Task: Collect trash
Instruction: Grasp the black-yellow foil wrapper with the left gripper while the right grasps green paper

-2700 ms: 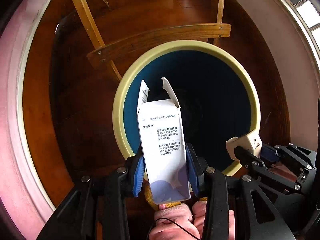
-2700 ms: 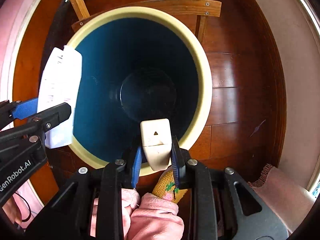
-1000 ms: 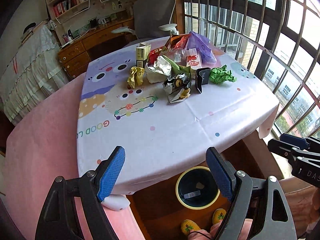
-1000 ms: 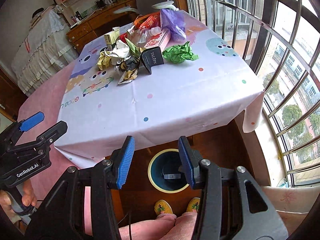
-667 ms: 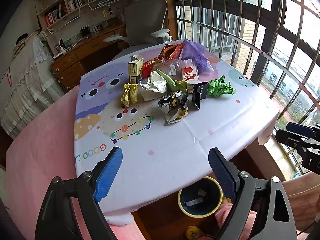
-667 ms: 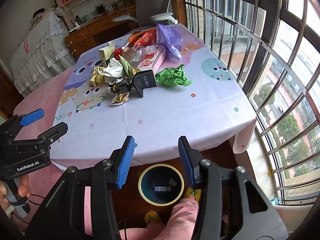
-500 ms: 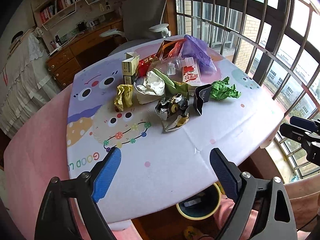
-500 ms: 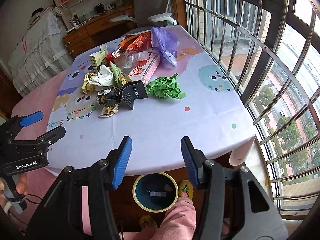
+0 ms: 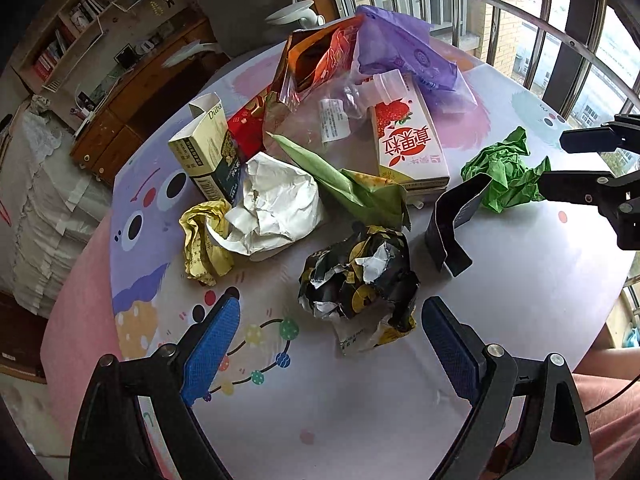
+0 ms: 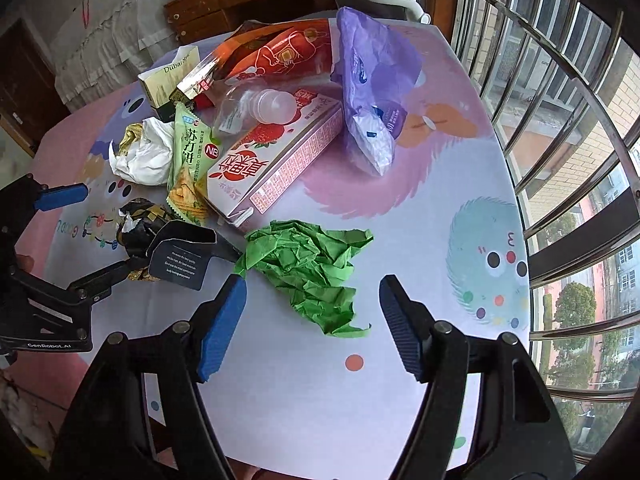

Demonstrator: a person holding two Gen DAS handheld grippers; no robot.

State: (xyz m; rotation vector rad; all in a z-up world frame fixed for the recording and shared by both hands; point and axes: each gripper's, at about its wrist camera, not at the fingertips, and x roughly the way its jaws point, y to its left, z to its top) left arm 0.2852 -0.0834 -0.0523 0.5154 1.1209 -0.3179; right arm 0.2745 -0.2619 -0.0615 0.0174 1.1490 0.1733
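Note:
Trash lies heaped on a table under a cartoon-print cloth [image 9: 520,280]. My left gripper [image 9: 330,344] is open, its blue pads either side of a crumpled black-and-gold wrapper [image 9: 358,276] just ahead. My right gripper [image 10: 312,320] is open around the near edge of a crumpled green paper ball [image 10: 308,268] [image 9: 504,172]. Between the two lies a bent dark card sleeve [image 9: 452,220] [image 10: 180,260]. Further back are a strawberry milk carton [image 9: 408,144] [image 10: 272,160], a white paper wad [image 9: 272,204], a yellow wrapper [image 9: 200,236] and a purple bag [image 10: 368,92].
A green snack packet [image 10: 192,160], a clear plastic bottle [image 9: 352,108], an orange foil pouch [image 9: 316,56] and a small tea box [image 9: 204,148] crowd the pile. Barred windows [image 10: 560,120] run along the right. A wooden desk [image 9: 132,92] and an office chair stand behind.
Both grippers dropped a white box and a small white item into the floor bin, then rose and moved in over the table. They are now low over the trash pile, both still open.

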